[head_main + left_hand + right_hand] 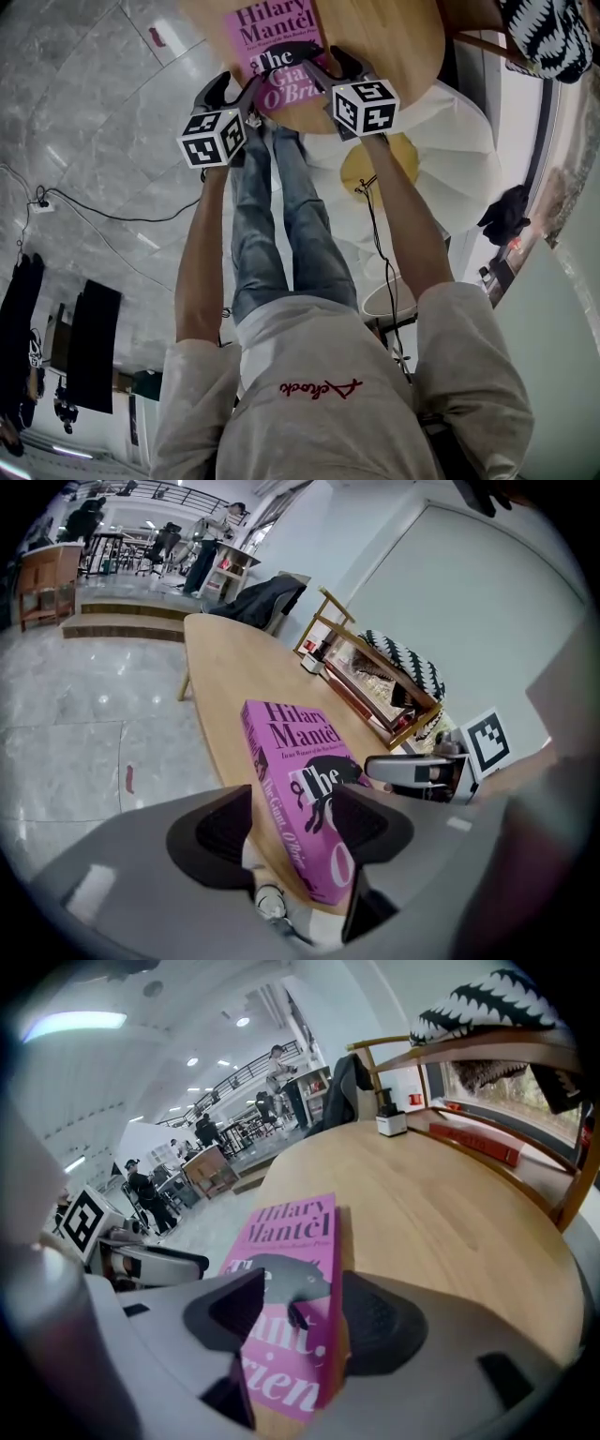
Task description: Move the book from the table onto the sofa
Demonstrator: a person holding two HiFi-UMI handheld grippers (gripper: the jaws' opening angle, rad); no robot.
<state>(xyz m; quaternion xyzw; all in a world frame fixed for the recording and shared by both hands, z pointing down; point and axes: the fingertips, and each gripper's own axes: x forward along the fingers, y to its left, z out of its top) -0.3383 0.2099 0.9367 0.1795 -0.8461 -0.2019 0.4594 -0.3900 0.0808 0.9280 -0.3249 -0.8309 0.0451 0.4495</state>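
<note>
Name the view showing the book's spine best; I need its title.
The left gripper view: the book turns its printed spine to that camera. The right gripper view shows cover and opposite edge; the head view, only cover.

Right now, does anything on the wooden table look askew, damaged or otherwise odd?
Nothing stands out. The pink paperback book lies flat, cover up, close to the edge of the light wooden table, with no visible damage. The left gripper and right gripper are open, each straddling one long edge of it.
</note>
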